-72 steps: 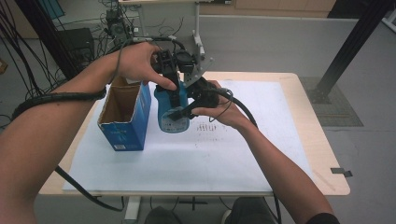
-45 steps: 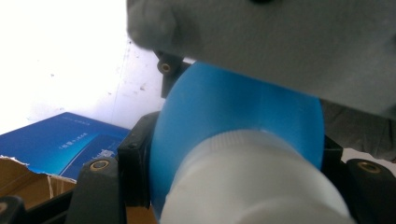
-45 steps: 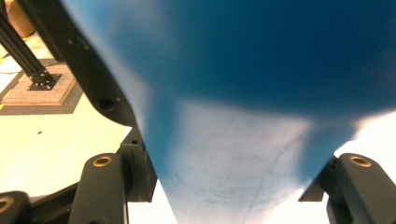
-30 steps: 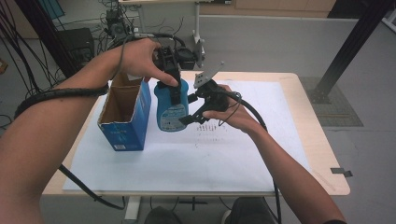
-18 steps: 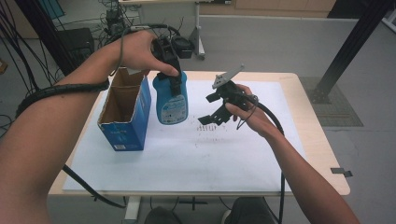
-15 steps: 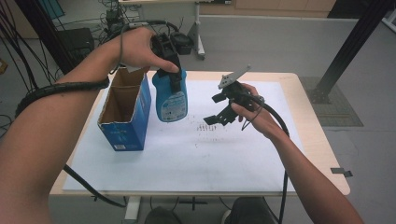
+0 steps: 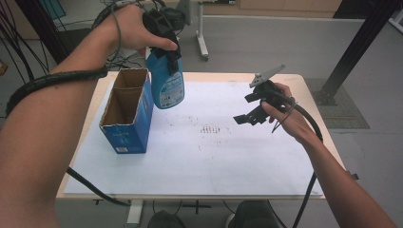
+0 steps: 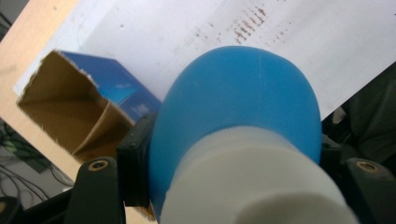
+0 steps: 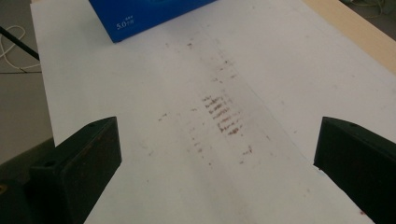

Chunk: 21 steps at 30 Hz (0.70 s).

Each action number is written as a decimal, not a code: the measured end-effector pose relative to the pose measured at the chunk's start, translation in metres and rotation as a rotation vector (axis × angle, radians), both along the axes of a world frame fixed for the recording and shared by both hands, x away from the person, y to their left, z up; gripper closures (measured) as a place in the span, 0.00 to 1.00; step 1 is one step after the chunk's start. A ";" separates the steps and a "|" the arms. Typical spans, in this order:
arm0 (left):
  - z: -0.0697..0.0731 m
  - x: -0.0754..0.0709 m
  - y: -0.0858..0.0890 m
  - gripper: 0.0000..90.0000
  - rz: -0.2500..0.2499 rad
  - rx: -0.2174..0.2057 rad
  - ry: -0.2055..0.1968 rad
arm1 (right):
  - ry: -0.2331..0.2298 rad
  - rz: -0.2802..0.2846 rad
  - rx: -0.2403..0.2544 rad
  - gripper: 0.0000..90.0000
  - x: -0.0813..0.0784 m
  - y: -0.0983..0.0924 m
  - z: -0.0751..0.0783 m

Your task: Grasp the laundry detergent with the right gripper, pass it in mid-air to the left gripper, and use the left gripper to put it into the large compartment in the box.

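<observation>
High view: blue bottle (image 7: 166, 83) hangs upright, neck up.

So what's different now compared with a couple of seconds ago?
The left gripper has lifted the blue plastic spray bottle off the table, above the open blue cardboard box. The right gripper let go of the bottle, its jaws having just opened, and drew away rightward. The box and the stained white sheet stayed put.

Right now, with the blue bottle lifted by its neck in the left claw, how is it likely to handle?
The blue bottle looks like rigid plastic, so probably stiff. The left claw grips only the white neck, so the body may swing. Its smooth, rounded shoulder could be slippery, and it might tip against the open box.
</observation>
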<state>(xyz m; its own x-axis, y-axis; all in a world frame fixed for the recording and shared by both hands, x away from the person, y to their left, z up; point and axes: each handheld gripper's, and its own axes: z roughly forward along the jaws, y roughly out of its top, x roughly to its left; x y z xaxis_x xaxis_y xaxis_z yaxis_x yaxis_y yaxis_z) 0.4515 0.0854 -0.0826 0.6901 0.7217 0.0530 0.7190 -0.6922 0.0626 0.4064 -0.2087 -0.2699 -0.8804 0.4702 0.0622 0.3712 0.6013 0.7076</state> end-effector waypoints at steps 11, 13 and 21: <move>0.035 0.002 0.029 0.40 0.235 -0.016 -0.037 | 0.027 -0.012 -0.079 0.01 -0.003 -0.028 0.002; 0.041 0.002 0.036 0.40 0.281 -0.019 -0.046 | 0.034 -0.015 -0.084 0.01 -0.003 -0.033 0.003; 0.059 0.000 0.061 0.40 0.437 -0.003 -0.070 | 0.041 -0.034 -0.095 0.01 -0.004 -0.046 0.011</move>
<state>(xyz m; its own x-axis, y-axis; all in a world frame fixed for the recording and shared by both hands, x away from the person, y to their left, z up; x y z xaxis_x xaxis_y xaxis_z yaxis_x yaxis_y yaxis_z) 0.4512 0.1460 -0.0239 0.3145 0.9453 0.0860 0.9383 -0.3234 0.1228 0.4026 -0.2543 -0.2589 -0.8612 0.5056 0.0512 0.4200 0.6513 0.6320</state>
